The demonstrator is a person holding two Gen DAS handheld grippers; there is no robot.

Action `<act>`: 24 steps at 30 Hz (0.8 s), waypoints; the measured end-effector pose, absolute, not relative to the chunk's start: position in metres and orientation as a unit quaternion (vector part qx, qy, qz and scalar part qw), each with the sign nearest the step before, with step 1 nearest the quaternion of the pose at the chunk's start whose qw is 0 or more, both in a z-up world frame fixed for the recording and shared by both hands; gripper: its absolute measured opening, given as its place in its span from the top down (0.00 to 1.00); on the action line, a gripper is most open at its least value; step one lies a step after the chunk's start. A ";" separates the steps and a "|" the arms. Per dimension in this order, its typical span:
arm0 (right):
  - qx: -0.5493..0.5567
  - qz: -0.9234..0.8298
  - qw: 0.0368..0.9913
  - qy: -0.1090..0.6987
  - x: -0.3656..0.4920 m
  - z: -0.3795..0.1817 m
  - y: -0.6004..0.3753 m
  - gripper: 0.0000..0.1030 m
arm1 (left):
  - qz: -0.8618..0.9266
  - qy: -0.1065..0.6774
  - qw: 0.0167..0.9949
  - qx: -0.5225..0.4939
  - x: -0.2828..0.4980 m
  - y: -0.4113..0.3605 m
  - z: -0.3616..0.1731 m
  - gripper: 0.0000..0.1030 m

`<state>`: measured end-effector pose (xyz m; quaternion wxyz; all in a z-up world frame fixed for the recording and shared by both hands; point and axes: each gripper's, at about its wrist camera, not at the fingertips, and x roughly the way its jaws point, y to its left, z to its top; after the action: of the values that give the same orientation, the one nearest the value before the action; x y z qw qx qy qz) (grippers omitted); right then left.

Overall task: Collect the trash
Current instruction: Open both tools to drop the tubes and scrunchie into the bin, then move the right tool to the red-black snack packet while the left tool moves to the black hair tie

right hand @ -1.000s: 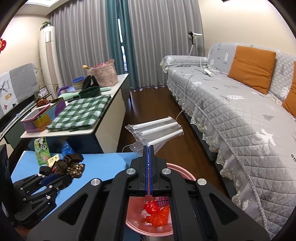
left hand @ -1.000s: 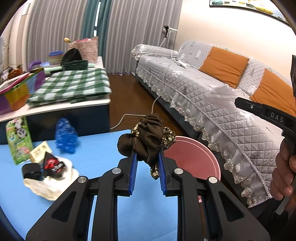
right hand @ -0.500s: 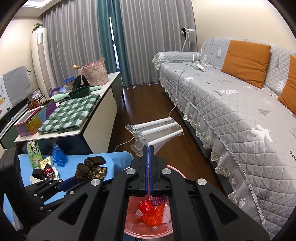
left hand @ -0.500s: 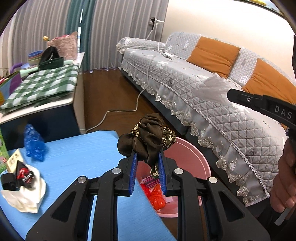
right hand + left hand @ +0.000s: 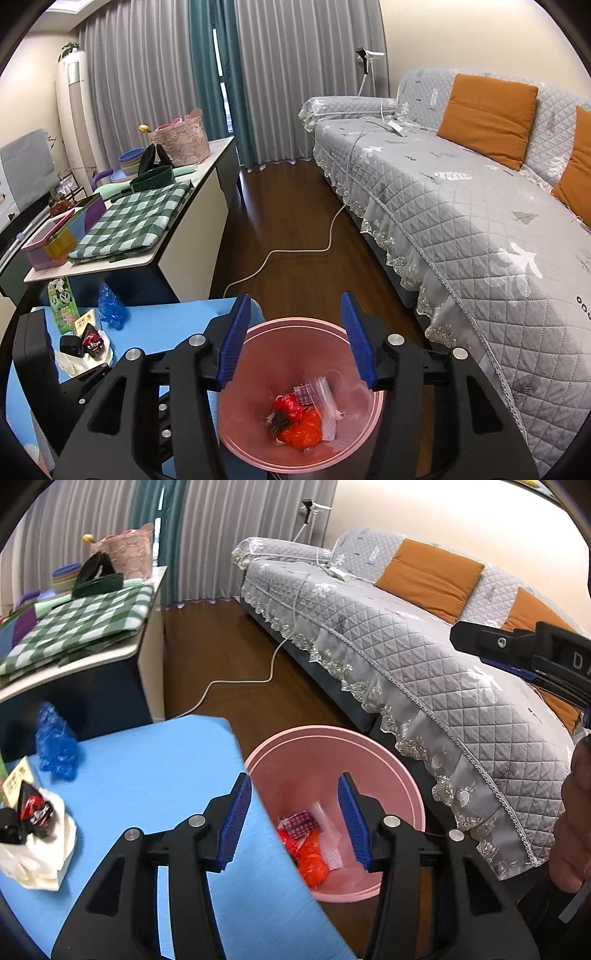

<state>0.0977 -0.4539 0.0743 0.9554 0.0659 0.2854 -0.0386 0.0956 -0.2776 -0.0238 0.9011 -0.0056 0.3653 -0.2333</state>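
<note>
Pink plastic bin (image 5: 402,782) on the wood floor, just beyond and below the left claw (image 5: 295,821), beside the blue worktop (image 5: 155,771). Left claw spread wide, blue pads (image 5: 236,819) well apart, nothing between them. Left pad over the worktop edge, right pad over the bin mouth. Inside the bin: red crumpled wrappers (image 5: 308,856), a small checked packet (image 5: 299,819), clear plastic.

Far left of the left claw, on the worktop: a blue crumpled bag (image 5: 55,744), and nearer, a white cloth (image 5: 40,849) with a black-and-red wrapper (image 5: 35,806) lying on it.

Right claw (image 5: 297,341) directly above the bin (image 5: 255,439), also spread wide and holding nothing, its blue pads (image 5: 232,341) framing the far rim. Below it in the bin: red wrappers (image 5: 301,428), a dark scrap (image 5: 279,421) touching them, the checked packet (image 5: 304,395), a clear bag (image 5: 327,406).

Left of the right claw: the worktop (image 5: 173,321) with the blue bag (image 5: 110,304), a green carton (image 5: 62,306) and the cloth (image 5: 75,360).

Right of both claws, a grey quilted sofa (image 5: 461,206) with orange cushions (image 5: 487,110). Ahead, a white cable (image 5: 295,251) trailing across the floor.
</note>
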 end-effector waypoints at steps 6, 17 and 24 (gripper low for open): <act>0.064 -0.032 0.957 0.283 0.097 0.077 -0.445 0.50 | -0.219 0.362 0.906 -0.018 0.083 -0.250 -0.018 0.53; 0.043 0.025 0.964 0.260 0.088 0.090 -0.383 0.51 | -0.181 0.342 0.922 -0.024 0.046 -0.173 0.008 0.64; 0.021 0.078 0.968 0.237 0.082 0.095 -0.332 0.58 | -0.138 0.313 0.939 -0.028 0.034 -0.099 0.047 0.65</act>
<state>0.0817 -0.3315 0.0951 0.9680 0.0213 0.2373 0.0785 0.0343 -0.0985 0.0473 0.9391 -0.0284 0.3134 -0.1382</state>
